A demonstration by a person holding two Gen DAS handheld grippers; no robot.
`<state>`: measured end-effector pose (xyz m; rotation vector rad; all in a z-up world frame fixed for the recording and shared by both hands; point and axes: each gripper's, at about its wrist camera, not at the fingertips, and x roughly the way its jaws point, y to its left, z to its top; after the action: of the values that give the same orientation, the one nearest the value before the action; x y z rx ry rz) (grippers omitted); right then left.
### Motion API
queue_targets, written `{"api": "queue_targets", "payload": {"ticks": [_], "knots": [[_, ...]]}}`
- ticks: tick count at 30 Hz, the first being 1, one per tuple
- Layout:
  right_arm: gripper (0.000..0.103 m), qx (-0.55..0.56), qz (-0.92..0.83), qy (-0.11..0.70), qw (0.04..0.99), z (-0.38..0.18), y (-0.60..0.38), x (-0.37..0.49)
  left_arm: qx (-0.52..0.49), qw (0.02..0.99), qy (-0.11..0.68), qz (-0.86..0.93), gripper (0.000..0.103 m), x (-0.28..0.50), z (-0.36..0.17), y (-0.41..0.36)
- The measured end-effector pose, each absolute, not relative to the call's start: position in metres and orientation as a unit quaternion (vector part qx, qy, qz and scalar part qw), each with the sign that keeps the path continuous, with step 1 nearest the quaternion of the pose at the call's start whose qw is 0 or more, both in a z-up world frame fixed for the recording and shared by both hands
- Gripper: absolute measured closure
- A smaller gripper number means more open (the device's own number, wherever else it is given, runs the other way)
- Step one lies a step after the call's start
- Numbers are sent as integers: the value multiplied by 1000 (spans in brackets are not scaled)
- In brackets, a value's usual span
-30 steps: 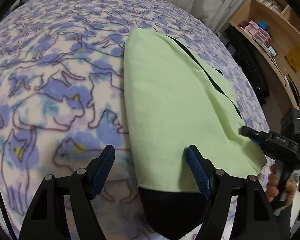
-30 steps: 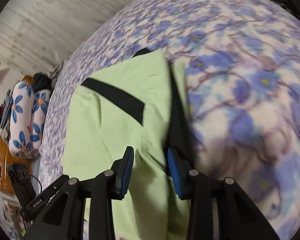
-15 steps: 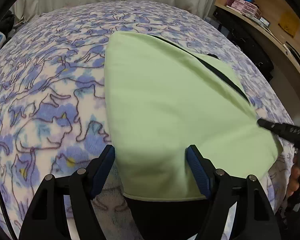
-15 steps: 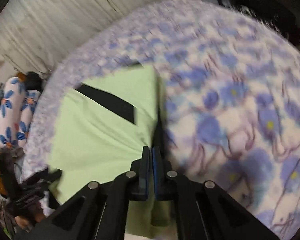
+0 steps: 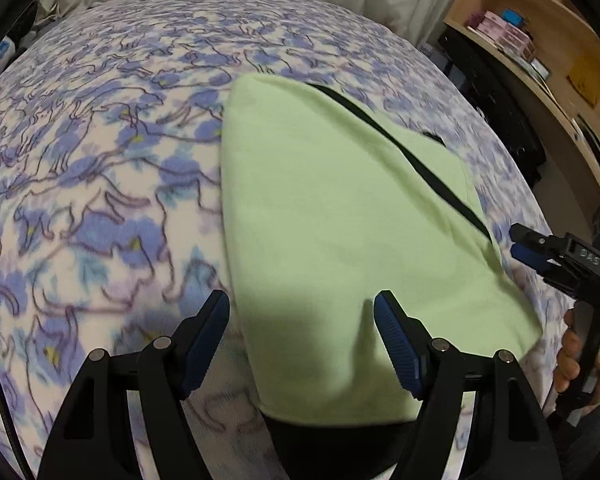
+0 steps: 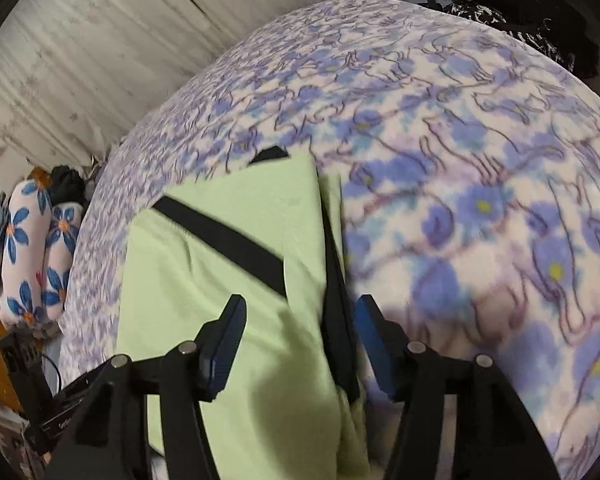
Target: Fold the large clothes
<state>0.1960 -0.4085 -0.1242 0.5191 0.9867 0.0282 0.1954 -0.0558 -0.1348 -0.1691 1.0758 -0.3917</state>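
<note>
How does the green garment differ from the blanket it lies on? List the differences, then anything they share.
The green garment is plain light green with black trim; the blanket is white with a blue and purple cat print. The garment is folded into a compact shape; the blanket lies spread out and covers far more area. Both are soft fabric.

bed: covered by a blue-and-white cat-print blanket (image 5: 100, 208)
on blanket: folded light-green garment (image 5: 332, 240) with black trim, lying flat
</note>
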Motion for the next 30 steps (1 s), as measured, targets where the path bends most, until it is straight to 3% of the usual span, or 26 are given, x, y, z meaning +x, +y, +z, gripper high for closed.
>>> {"api": "queue_targets", "payload": {"ticks": [7,8,9,10,11,12,17,24,28,30], "knots": [[46,236,25,487,841,-144,-414,257,-94,829,519,-188,30,237,-146,-50],[51,231,33,491,839,-147,-411,264,-99,827,520,-191,30,241,-147,-49],[57,216,40,503,836,-150,-406,271,-105,824,522,-194,30,246,-150,-49],[72,198,36,509,837,-150,-403,274,-108,822,524,-195,30,250,-151,-50],[95,172,31,511,842,-149,-399,277,-110,822,524,-195,30,253,-153,-51],[99,161,32,511,844,-148,-397,277,-113,821,525,-195,30,256,-153,-52],[102,125,-4,453,882,-120,-397,261,-99,828,516,-199,30,264,-151,-63],[101,120,-26,505,855,-156,-398,276,-83,837,508,-186,24,266,-159,-72],[89,136,-53,507,849,-137,-401,270,-79,846,501,-166,24,258,-144,-67],[89,143,-49,488,859,-120,-397,262,-72,862,475,-164,24,247,-127,-65]]}}
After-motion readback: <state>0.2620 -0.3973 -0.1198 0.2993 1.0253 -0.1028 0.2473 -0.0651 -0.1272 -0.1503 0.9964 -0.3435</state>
